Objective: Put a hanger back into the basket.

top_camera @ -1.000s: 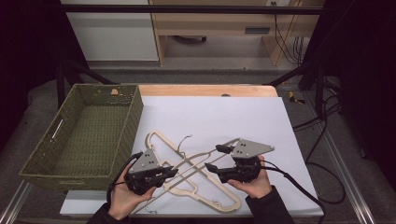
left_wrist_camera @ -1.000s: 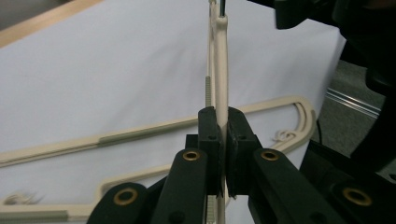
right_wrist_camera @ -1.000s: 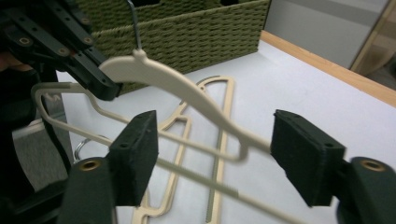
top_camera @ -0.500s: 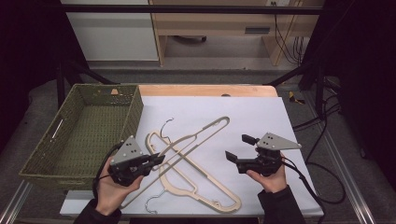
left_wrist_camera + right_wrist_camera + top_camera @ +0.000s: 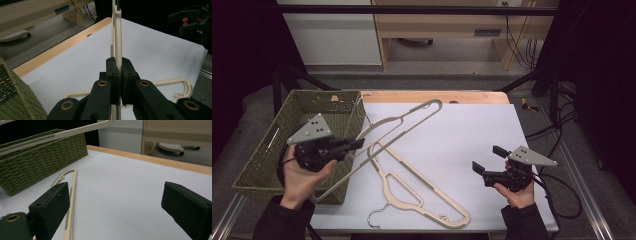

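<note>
My left gripper is shut on a beige hanger, held up off the table and slanting from the basket's near corner toward the table's far edge. In the left gripper view the jaws pinch the hanger's thin bar, which rises straight ahead. A second beige hanger lies flat on the white table, its metal hook near the front edge. My right gripper hovers at the front right, its jaws having just been opening and standing open with nothing between them.
A green woven basket sits at the table's left, right under the left hand. The white sheet covers the table, with a wooden strip along its far edge. Cables trail off the right side.
The left gripper has lifted its hanger and carried it left toward the basket. The right gripper has drawn away to the right and its jaws have opened wider.
</note>
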`<state>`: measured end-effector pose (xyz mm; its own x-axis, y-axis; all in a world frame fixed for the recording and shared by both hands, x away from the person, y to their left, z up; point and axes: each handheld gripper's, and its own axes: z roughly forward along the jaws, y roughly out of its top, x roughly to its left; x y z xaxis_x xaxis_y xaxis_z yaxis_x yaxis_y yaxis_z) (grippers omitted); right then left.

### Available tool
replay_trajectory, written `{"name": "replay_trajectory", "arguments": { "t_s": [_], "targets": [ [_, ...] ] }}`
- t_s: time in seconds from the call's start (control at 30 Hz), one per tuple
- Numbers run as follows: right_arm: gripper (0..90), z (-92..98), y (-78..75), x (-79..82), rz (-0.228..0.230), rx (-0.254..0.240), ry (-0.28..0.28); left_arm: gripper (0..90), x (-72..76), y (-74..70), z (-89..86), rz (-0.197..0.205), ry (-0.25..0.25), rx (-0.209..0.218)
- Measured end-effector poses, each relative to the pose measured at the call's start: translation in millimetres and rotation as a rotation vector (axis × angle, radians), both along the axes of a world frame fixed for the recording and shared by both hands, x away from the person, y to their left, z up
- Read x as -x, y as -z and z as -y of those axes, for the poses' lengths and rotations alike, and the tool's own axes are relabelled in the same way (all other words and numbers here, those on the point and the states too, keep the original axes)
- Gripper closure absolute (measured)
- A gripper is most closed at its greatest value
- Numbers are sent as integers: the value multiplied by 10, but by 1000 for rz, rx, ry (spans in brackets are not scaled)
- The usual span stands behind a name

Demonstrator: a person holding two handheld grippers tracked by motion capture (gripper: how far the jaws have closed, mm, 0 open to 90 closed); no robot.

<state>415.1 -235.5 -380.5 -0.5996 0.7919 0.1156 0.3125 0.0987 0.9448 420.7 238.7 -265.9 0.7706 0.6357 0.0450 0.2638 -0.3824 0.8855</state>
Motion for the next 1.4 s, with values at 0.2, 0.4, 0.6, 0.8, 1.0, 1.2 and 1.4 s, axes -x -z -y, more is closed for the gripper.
{"name": "replay_trajectory", "arguments": {
  "t_s": [0.2, 0.4, 0.6, 0.8, 1.0, 1.2, 1.4],
  "targets": [
    [83, 58, 27, 11, -4, 0, 16, 865, -222, -54, -206, -24, -43, -14],
    [81, 51, 42, 11, -9, 19, 20, 865, -401, -20, -402, -41, -71, -24],
    [81, 44, 48, 10, -12, 24, 20, 865, -505, -13, -644, -25, -109, -31],
    [81, 47, 47, 13, -10, 25, 17, 865, -573, 36, -968, -25, -154, -32],
    [82, 34, 59, 2, -8, 30, 21, 865, -577, 115, -1270, -32, -202, -32],
    [81, 15, 74, -6, -18, 35, 17, 865, -595, 180, -1560, -47, -226, -16],
    [82, 15, 73, -3, -15, 33, 15, 865, -625, 235, -1765, -42, -269, -12]
  ]
}}
